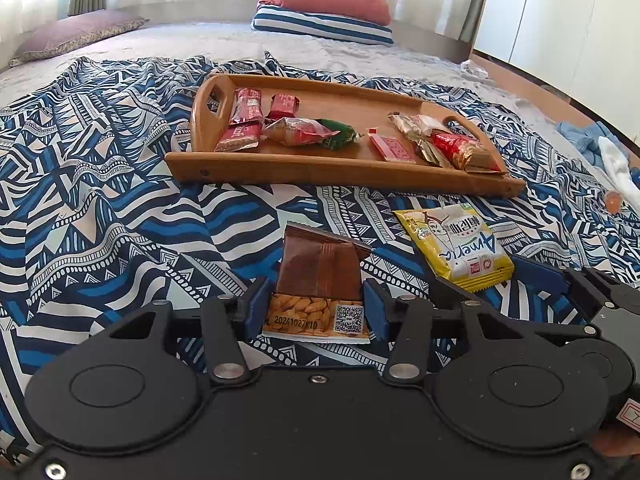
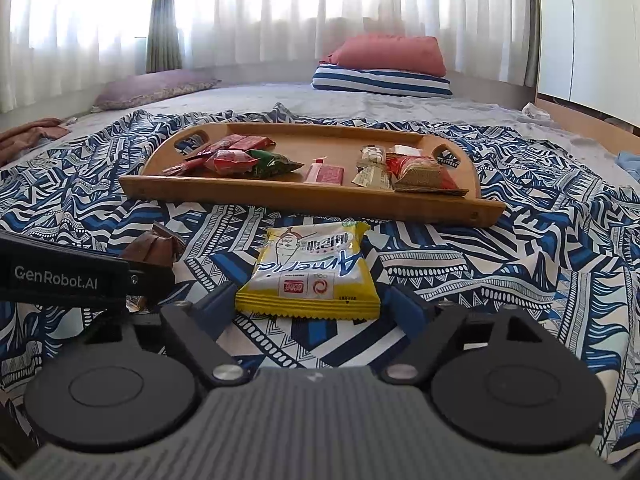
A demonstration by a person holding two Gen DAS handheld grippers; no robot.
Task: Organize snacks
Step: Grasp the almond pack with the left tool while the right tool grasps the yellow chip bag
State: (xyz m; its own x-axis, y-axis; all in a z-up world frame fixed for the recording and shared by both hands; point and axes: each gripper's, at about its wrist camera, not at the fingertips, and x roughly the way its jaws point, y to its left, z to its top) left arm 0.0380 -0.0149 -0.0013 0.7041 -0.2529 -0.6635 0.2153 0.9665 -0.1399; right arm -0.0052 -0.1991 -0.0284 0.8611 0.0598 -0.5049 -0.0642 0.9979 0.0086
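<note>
Snacks half sorted: left gripper clamps the brown almond packet, right gripper gapes around the yellow wafer packet; bamboo tray beyond, on the blue patterned bedspread.

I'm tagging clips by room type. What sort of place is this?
Most likely a bedroom: a wide bed with a blue-and-white patterned bedspread, a red pillow stacked on a striped one near the sheer white curtains, and white wardrobe doors.
</note>
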